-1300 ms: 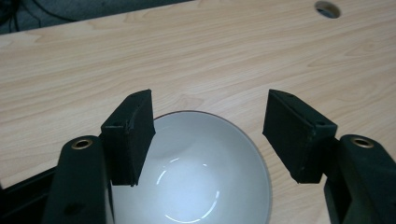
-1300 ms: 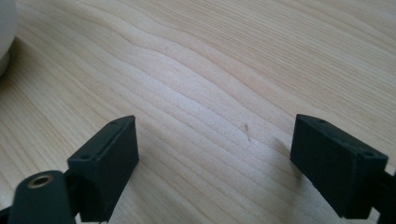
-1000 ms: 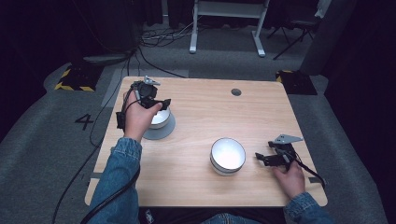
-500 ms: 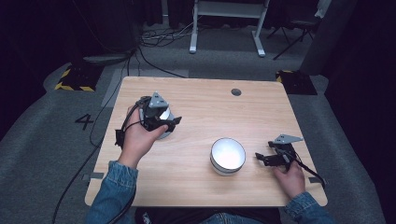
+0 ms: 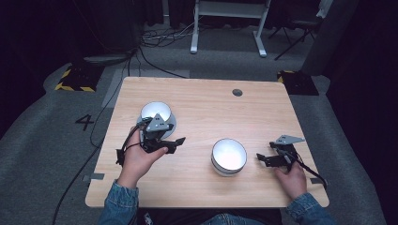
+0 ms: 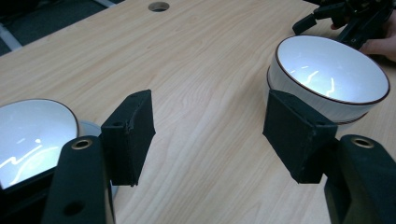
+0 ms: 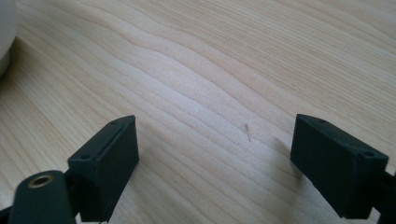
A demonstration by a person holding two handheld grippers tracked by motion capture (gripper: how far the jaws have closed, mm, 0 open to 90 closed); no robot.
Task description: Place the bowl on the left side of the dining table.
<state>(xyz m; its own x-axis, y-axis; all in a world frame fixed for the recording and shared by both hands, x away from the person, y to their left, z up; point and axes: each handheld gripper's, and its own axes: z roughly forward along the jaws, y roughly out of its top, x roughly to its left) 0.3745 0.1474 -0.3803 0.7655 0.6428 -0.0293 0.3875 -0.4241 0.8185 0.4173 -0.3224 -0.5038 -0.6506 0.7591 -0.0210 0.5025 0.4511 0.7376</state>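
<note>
Two white ceramic bowls sit on the pale wooden table. One round white bowl with a thin dark rim stands near the middle, toward the near edge; the other white bowl on a grey base stands to the left and farther back, apart from the first. The left tool hovers between them, just near of the far-left bowl, jaws spread wide and holding nothing. In the left gripper view its jaws point across bare wood toward the rimmed bowl, which suggests the hand is lining up on that bowl. The right tool rests low at the near right, just beside the rimmed bowl without touching it; its jaws are also wide apart and empty over bare table, seemingly waiting there to help steady or receive.
</note>
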